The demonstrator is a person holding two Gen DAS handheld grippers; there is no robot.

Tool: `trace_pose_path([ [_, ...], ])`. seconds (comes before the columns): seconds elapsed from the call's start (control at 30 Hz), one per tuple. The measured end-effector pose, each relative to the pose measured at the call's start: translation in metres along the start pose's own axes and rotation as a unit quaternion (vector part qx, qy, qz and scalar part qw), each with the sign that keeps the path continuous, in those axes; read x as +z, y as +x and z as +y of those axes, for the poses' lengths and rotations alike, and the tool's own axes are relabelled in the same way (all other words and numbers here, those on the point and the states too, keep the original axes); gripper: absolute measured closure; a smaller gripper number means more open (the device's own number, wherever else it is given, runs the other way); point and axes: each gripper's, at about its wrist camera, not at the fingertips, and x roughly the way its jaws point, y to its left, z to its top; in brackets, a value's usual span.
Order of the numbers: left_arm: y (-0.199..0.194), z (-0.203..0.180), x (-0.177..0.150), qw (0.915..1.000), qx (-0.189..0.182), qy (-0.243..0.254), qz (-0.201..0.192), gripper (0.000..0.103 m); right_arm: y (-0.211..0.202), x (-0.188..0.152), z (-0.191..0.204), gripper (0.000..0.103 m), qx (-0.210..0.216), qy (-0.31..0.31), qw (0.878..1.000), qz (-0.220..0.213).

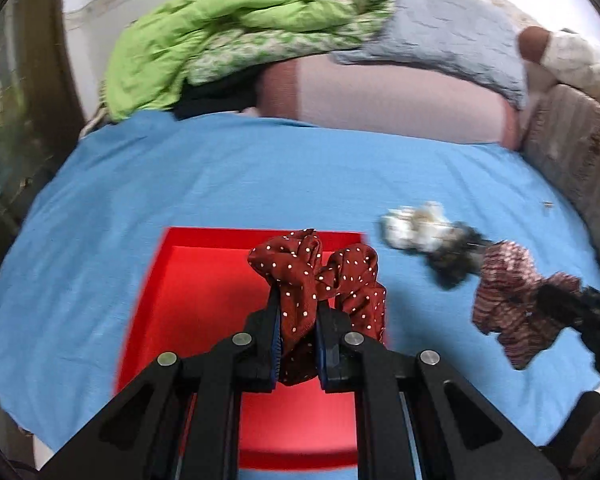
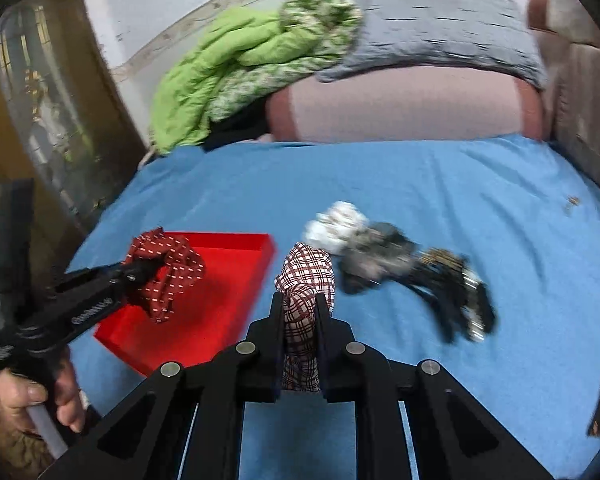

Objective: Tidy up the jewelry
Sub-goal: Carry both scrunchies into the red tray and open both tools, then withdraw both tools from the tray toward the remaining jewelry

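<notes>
We saw a dark red fabric scrunchie with white polka dots (image 1: 320, 280) pinched between the blue-padded fingers of the left gripper (image 1: 298, 308), hanging above a shallow square red tray (image 1: 204, 280) without touching it. That gripper was clenched on the cloth. A second scrunchie, white fabric crossed with a dark red check (image 2: 306, 288), was clamped in the right gripper (image 2: 300, 304) and held over the blue bedsheet (image 2: 420, 184), just right of the tray's near corner. Both sets of jaws were squeezed narrow on fabric.

Counting, we found two scrunchies held, one per gripper, and one tray. Left lying on the sheet beyond the right gripper was a blurred cluster of about three more hair ties: one white (image 2: 336, 224), one grey and black (image 2: 376, 256), one black with pale flecks (image 2: 456, 296). One hand (image 2: 40, 392) gripped the left tool's handle.

Farther back lay one lime green quilt (image 1: 220, 28), one grey blanket (image 1: 440, 32) and one pink bolster (image 1: 380, 96).
</notes>
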Motion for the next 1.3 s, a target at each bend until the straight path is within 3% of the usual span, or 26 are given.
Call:
trace_pose_path([
  [0.17, 0.036, 0.047, 0.01, 0.9987, 0.042, -0.025, 0.014, 0.09, 0.048, 0.025, 0.037, 0.089, 0.031, -0.021, 0.999, 0.022],
  [0.37, 0.08, 0.087, 0.014, 0.9961, 0.057, -0.056, 0.037, 0.09, 0.118, 0.039, 0.065, 0.089, 0.04, -0.035, 0.996, 0.066],
  [0.53, 0.101, 0.1, 0.009, 0.9946, 0.058, -0.07, 0.05, 0.089, 0.163, 0.034, 0.065, 0.089, 0.032, -0.027, 0.994, 0.103],
  [0.67, 0.108, 0.107, 0.008, 0.9941, 0.052, -0.08, 0.052, 0.07, 0.182, 0.03, 0.062, 0.086, 0.023, -0.022, 0.992, 0.119],
  [0.73, 0.108, 0.11, 0.007, 0.9937, 0.05, -0.088, 0.049, 0.064, 0.183, 0.029, 0.062, 0.086, 0.017, -0.026, 0.993, 0.117],
  [0.8, 0.105, 0.111, 0.006, 0.9933, 0.05, -0.093, 0.046, 0.058, 0.184, 0.031, 0.063, 0.074, 0.012, -0.031, 0.993, 0.114],
  [0.87, 0.1, 0.111, 0.006, 0.9932, 0.051, -0.096, 0.041, 0.054, 0.181, 0.033, 0.064, 0.044, 0.006, -0.033, 0.994, 0.103],
  [1.1, 0.063, 0.1, 0.006, 0.9938, 0.079, -0.079, 0.005, 0.032, 0.156, 0.038, 0.066, 0.041, 0.005, -0.039, 0.996, 0.078],
  [1.3, 0.031, 0.088, 0.002, 0.994, 0.084, -0.069, -0.012, 0.031, 0.127, 0.034, 0.062, 0.039, 0.008, -0.03, 0.997, 0.068],
])
